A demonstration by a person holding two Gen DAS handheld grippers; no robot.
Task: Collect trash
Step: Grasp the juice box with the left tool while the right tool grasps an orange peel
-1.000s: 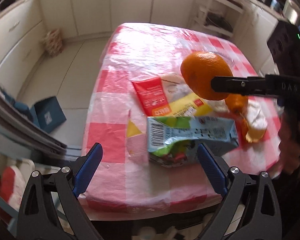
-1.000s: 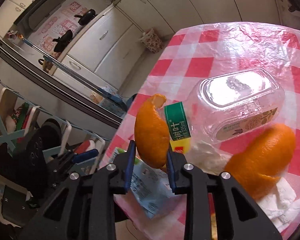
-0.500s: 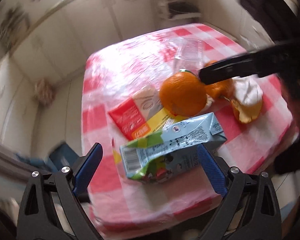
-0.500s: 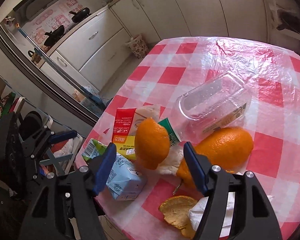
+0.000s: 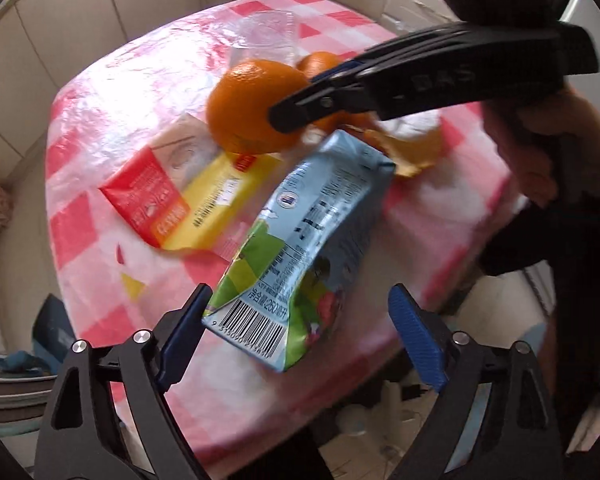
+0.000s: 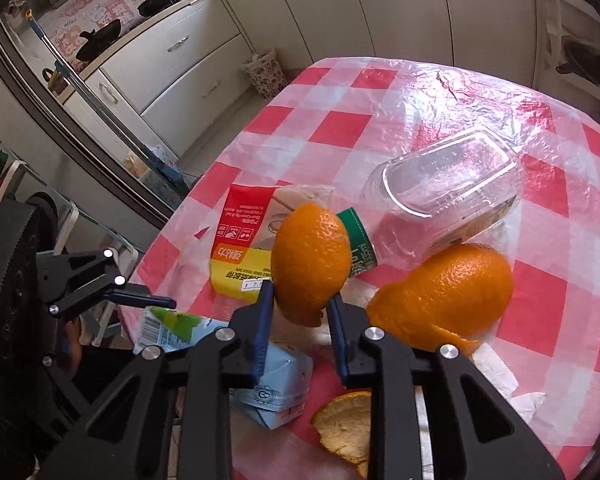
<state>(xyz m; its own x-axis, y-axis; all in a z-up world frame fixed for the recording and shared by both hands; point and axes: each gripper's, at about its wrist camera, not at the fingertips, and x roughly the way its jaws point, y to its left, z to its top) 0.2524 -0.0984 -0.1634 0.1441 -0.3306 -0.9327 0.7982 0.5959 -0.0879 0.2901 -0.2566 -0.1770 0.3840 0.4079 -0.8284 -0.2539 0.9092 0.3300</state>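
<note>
Orange peel (image 6: pixel 310 262) gripped in right tongs (image 6: pixel 300 314), above tabletop (image 6: pixel 420 112) clutter. Left tongs (image 5: pixel 296 334) open, straddling juice carton (image 5: pixel 304 248) w/o clear contact, near tabletop edge. Second peel (image 6: pixel 444 292) beside clear container (image 6: pixel 448 176).

Between the blue pads of the black right gripper (image 6: pixel 300 306) sits an orange peel (image 6: pixel 310 262). Ahead of the black left gripper (image 5: pixel 296 326) lies a light-blue and green carton (image 5: pixel 300 248). Beyond it are a red and yellow wrapper (image 5: pixel 180 200) and a red-and-white checked tablecloth (image 6: pixel 340 128).
</note>
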